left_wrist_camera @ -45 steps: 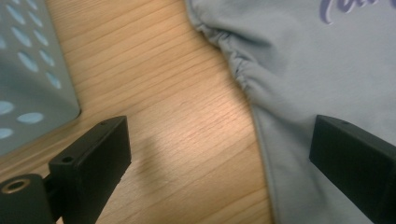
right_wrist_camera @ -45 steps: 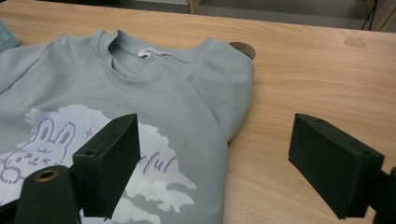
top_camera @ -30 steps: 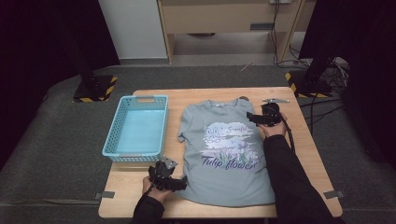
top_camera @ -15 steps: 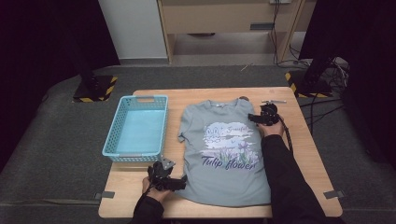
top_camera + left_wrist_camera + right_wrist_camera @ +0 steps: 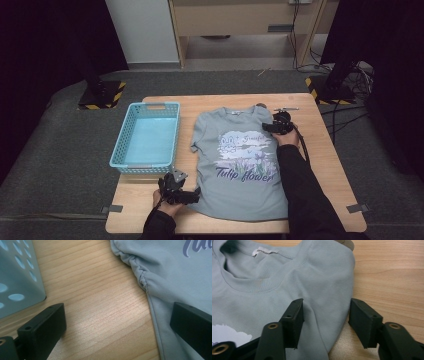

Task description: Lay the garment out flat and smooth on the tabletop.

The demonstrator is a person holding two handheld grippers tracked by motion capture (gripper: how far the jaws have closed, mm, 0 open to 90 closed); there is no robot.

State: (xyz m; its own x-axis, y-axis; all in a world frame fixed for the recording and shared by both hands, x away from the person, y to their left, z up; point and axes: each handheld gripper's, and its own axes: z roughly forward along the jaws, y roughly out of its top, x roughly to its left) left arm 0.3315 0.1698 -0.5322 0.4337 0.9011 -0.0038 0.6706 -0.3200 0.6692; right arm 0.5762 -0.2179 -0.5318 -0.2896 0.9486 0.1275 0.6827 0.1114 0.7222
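Close the right gripper [image 5: 324, 323] squarely on the raised shoulder fold of the T-shirt [image 5: 240, 160] before lifting; its jaws, just closing, straddle that fold without pinching it yet. The left gripper [image 5: 117, 325] stands open over the table [image 5: 100, 315], one jaw above the shirt's bottom hem corner, near the basket [image 5: 147, 137].

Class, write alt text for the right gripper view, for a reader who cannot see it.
Two black tongs straddle the shoulder edge of a grey T-shirt, their jaws just closing around a raised fold of cloth. The shirt's collar lies beyond, and the wooden table shows at right.
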